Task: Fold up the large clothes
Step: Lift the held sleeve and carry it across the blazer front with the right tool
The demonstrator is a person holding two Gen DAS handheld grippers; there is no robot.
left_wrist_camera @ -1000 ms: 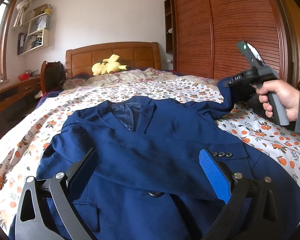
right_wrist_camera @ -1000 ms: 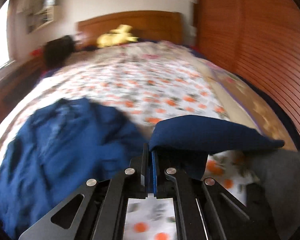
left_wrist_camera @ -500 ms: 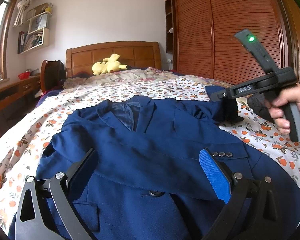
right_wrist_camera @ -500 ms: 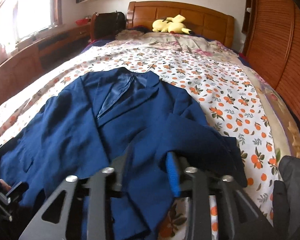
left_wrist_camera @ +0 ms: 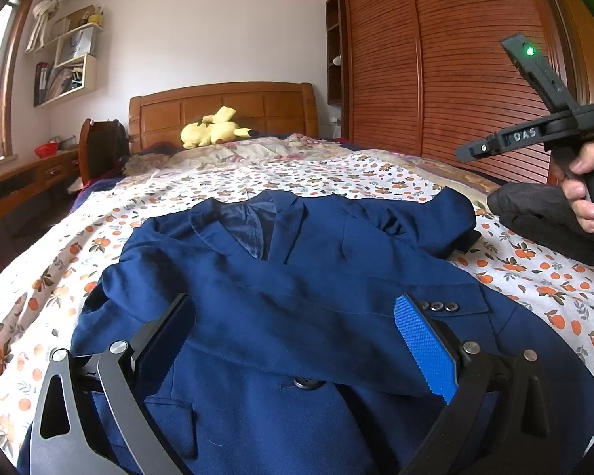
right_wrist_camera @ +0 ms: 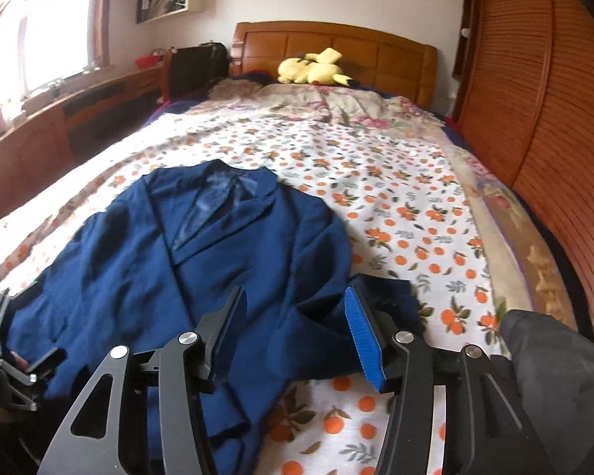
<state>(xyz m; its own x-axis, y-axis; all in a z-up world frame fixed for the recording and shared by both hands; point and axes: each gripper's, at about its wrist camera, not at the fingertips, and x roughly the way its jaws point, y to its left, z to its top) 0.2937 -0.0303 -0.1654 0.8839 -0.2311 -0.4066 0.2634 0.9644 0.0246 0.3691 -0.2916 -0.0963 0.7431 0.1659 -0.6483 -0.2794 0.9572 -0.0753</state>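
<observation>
Your left gripper [left_wrist_camera: 297,340] hangs spread and empty over the blue jacket [left_wrist_camera: 281,277] lying mid-frame on the bed [left_wrist_camera: 336,174], while your right gripper [right_wrist_camera: 293,328] is opening, nothing pinched between its pads.

The jacket [left_wrist_camera: 297,285] was navy blue, the bedspread [left_wrist_camera: 336,174] white with orange fruit, the plush [left_wrist_camera: 210,130] yellow.
</observation>
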